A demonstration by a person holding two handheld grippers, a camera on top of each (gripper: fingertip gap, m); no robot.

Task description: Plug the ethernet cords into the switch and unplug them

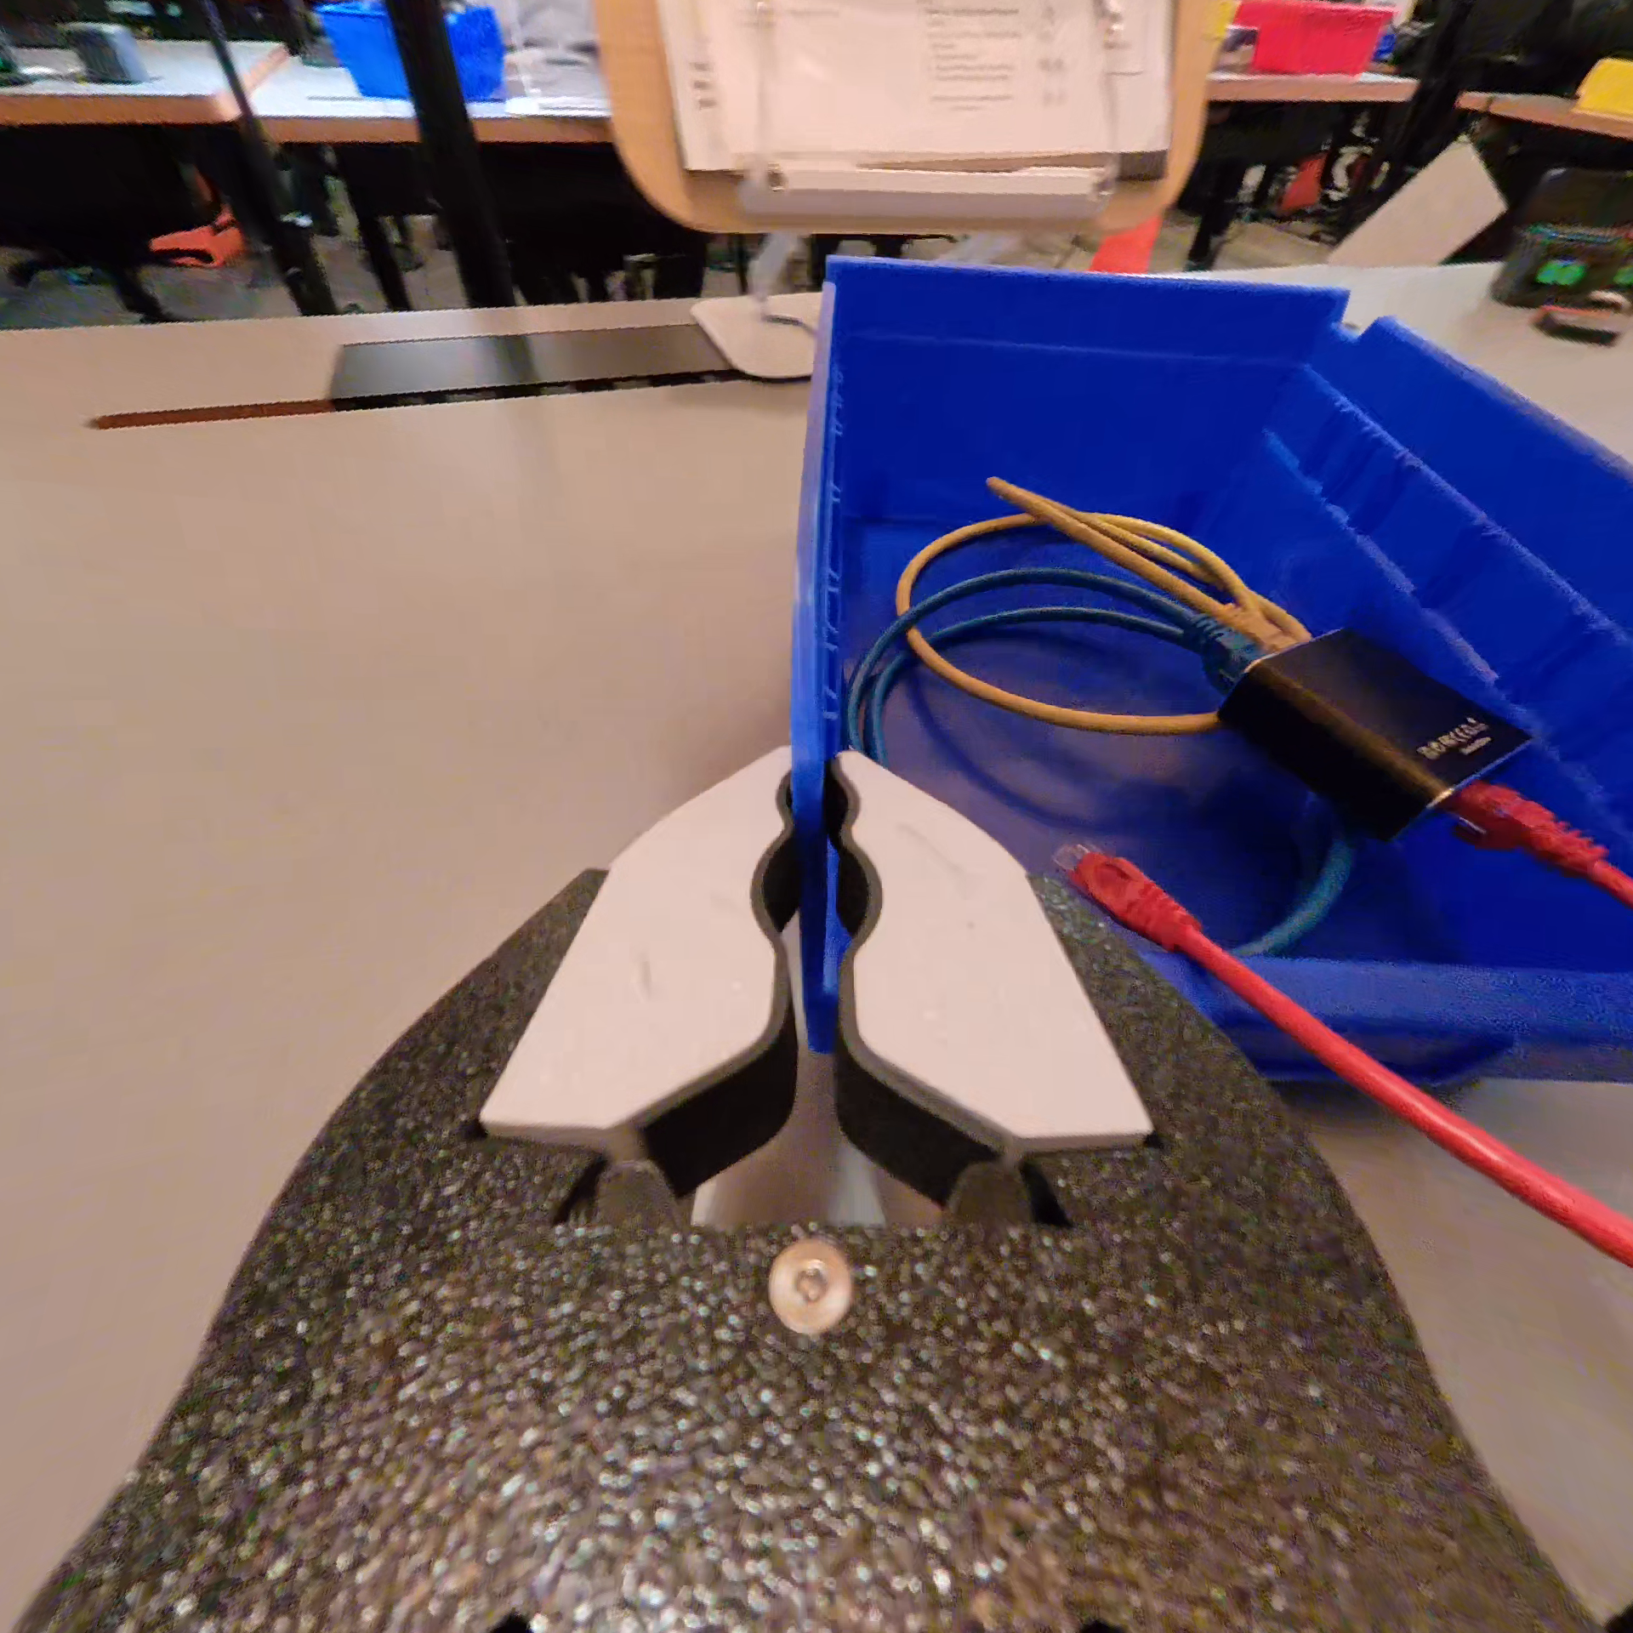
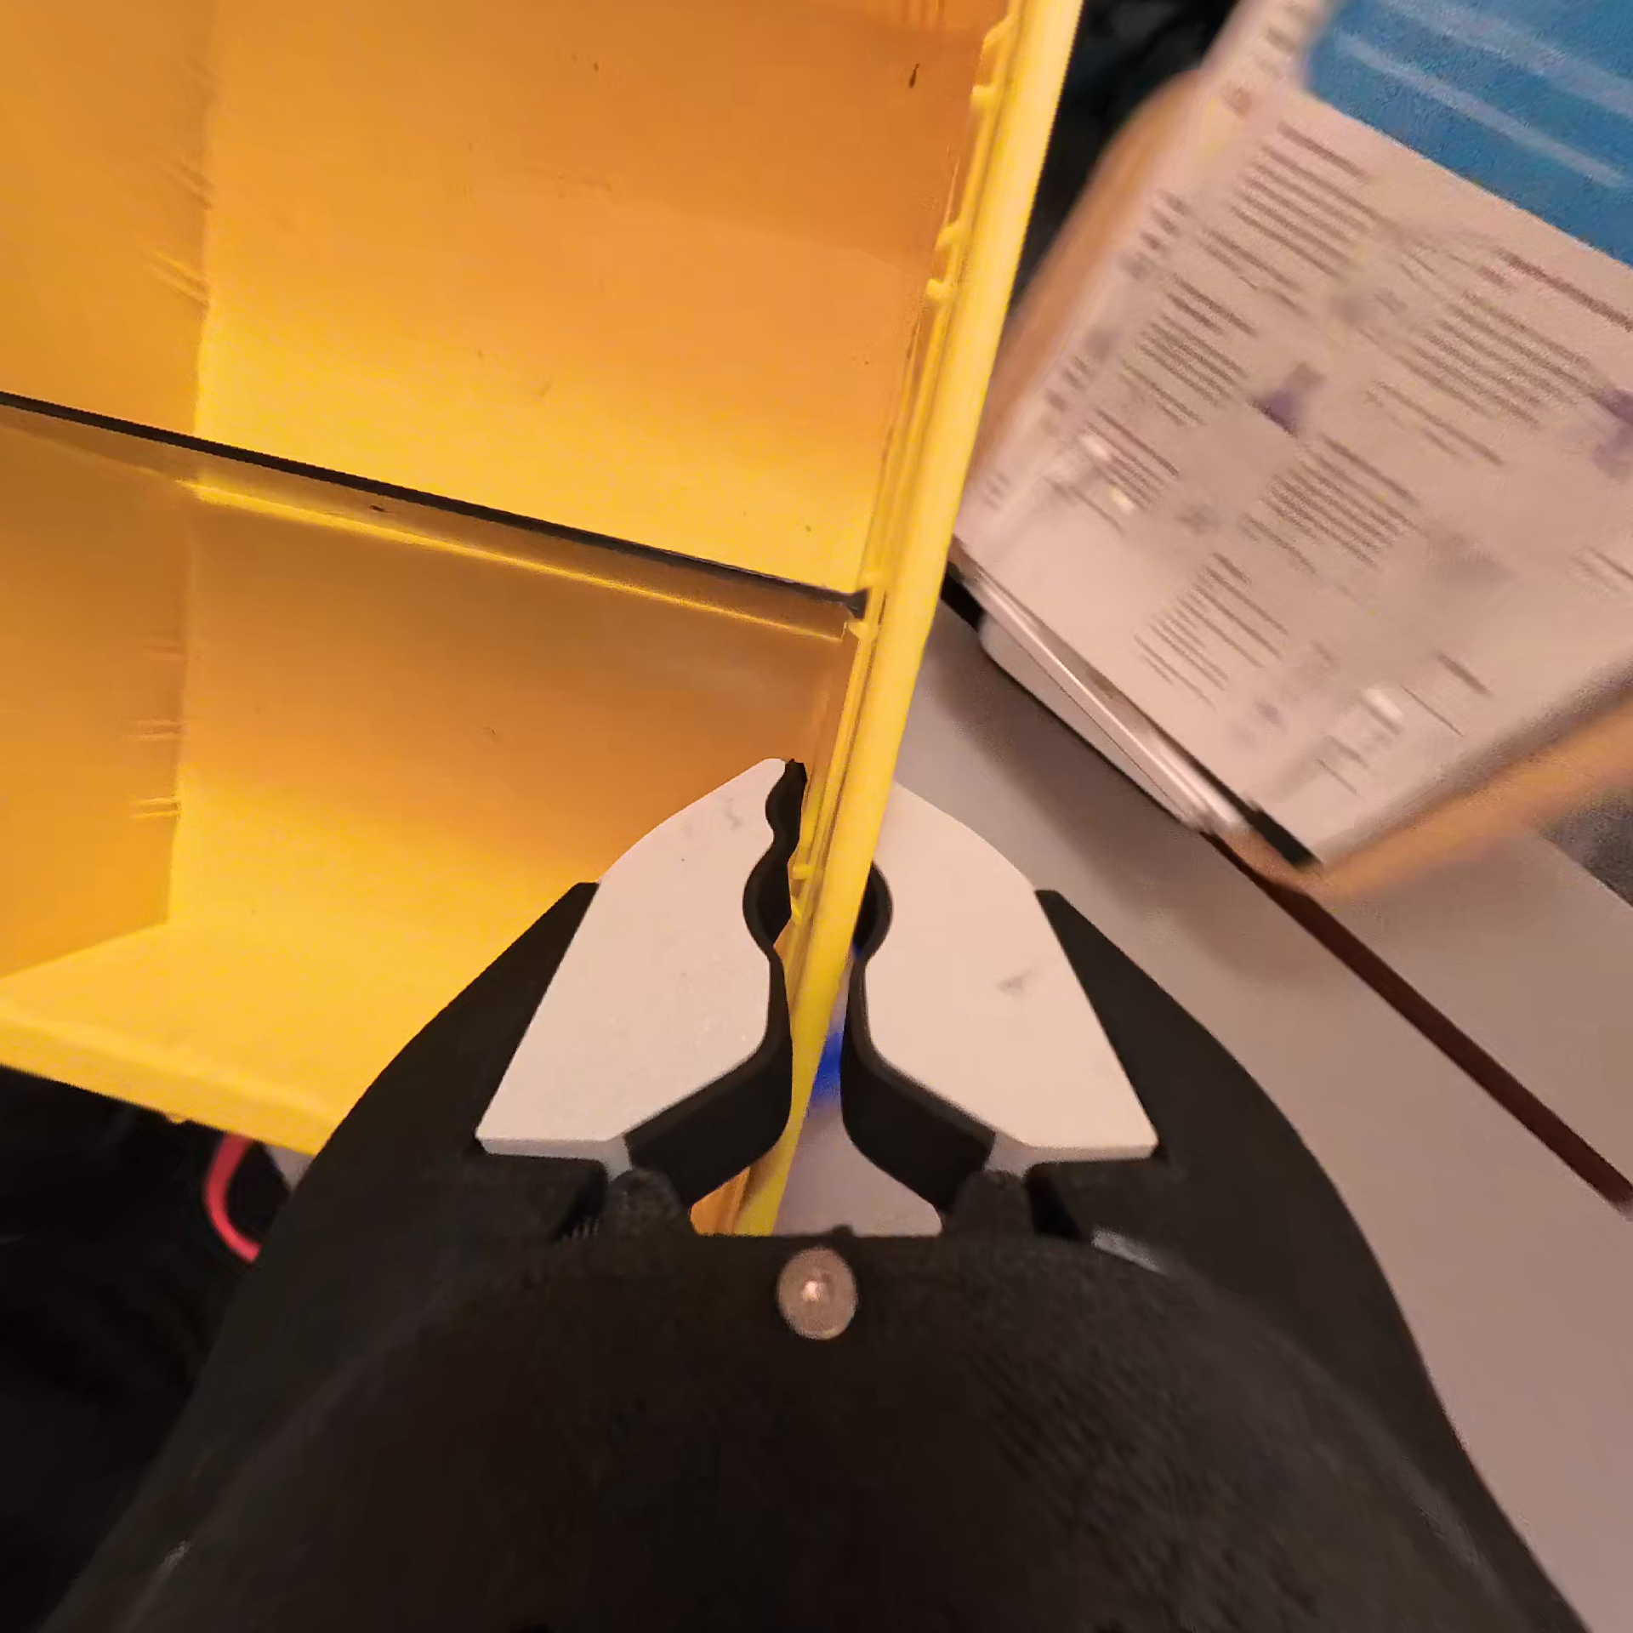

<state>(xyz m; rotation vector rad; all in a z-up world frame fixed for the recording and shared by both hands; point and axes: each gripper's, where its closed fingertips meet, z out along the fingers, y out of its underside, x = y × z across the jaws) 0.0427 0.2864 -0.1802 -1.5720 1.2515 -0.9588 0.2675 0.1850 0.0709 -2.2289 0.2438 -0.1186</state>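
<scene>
Black switch (image 1: 1378,733) in blue bin (image 1: 1060,424) — right of left hand-held gripper (image 1: 811,778)

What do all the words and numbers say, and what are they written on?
Black switch: short pale print on its top; I do not copy writing out.
Papers on the stand: printed lines, too small and blurred to read.
Printed pages in the right wrist view: too blurred to read.
Blue bin and yellow bin: no writing shows.
</scene>
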